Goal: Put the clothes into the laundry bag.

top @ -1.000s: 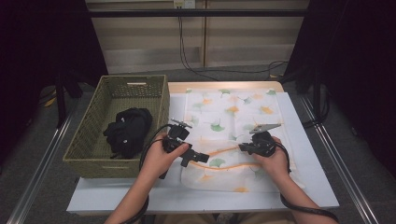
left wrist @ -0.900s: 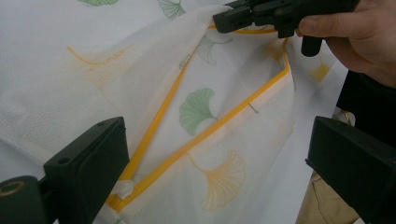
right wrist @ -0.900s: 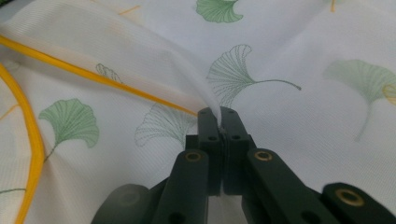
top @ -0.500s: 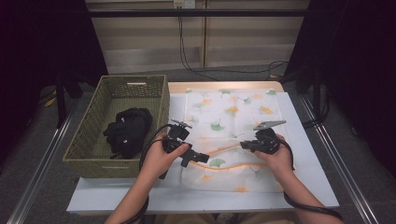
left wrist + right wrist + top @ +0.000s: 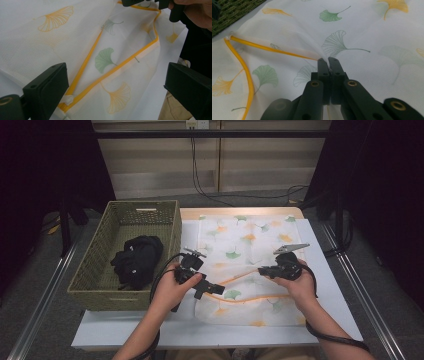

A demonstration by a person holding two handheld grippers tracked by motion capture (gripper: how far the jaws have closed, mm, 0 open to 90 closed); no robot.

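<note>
High view: ginkgo-print laundry bag (image 5: pixel 250 265) lies flat on the white table (image 5: pixel 330 285), beside a wicker basket (image 5: pixel 107 265) holding something black, maybe clothes (image 5: pixel 137 260). Left gripper view: left gripper (image 5: pixel 117 82) jaws spread wide over the bag's orange-trimmed mouth, grasping nothing. Right gripper view: right gripper (image 5: pixel 328 61) clamped on the bag's mesh.

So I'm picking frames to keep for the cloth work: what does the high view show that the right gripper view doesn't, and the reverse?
High view alone: the whole table, the black garment lying in the green basket, both of the person's forearms, and the left gripper at the cloth's left part.

Right gripper view alone: a close look at the right gripper, jaws shut on a pinch of fabric beside the orange trim.

Both: the white ginkgo-leaf cloth, its orange trim, and a bit of the basket.
</note>
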